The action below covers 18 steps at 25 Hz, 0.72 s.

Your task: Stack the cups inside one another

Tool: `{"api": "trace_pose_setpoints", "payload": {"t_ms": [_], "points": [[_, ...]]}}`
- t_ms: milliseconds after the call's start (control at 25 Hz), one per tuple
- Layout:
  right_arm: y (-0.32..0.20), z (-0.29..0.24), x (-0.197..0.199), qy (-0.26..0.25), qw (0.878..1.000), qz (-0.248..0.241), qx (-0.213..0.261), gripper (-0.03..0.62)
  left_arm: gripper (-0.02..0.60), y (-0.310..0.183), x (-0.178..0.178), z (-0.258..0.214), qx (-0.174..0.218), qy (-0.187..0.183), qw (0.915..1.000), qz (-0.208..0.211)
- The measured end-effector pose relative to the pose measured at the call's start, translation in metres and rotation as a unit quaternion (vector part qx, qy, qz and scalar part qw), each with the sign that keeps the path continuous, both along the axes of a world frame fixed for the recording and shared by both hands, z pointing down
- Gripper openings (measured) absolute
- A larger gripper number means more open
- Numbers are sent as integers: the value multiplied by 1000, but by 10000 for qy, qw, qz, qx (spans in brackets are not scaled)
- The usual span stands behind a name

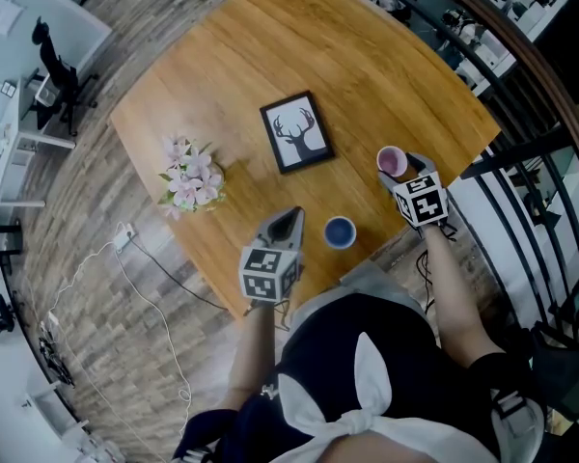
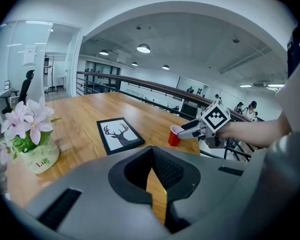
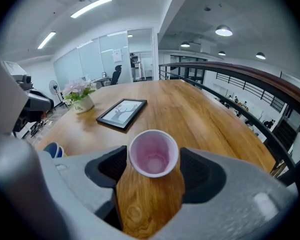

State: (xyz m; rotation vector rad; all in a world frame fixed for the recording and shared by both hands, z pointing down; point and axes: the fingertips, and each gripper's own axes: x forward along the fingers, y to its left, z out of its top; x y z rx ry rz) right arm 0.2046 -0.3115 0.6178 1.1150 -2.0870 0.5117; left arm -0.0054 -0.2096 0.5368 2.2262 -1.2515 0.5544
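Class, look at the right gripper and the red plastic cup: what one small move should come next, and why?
Probably close the right gripper on the red plastic cup. It stands upright on the wooden table between the jaws, which are apart, so it is not yet gripped for carrying to the blue cup.

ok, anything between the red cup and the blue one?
Nothing visible: bare table between red cup, at the right claw, and blue cup. Left claw sits beyond the blue cup, frame off to the side.
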Motion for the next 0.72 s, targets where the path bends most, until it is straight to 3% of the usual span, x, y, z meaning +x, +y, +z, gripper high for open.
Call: {"api": "trace_pose_setpoints", "payload": {"t_ms": [720], "points": [[5, -2, 2, 42, 9999, -103, 1, 307, 17, 6, 2, 6, -34, -51, 10000, 54]]}}
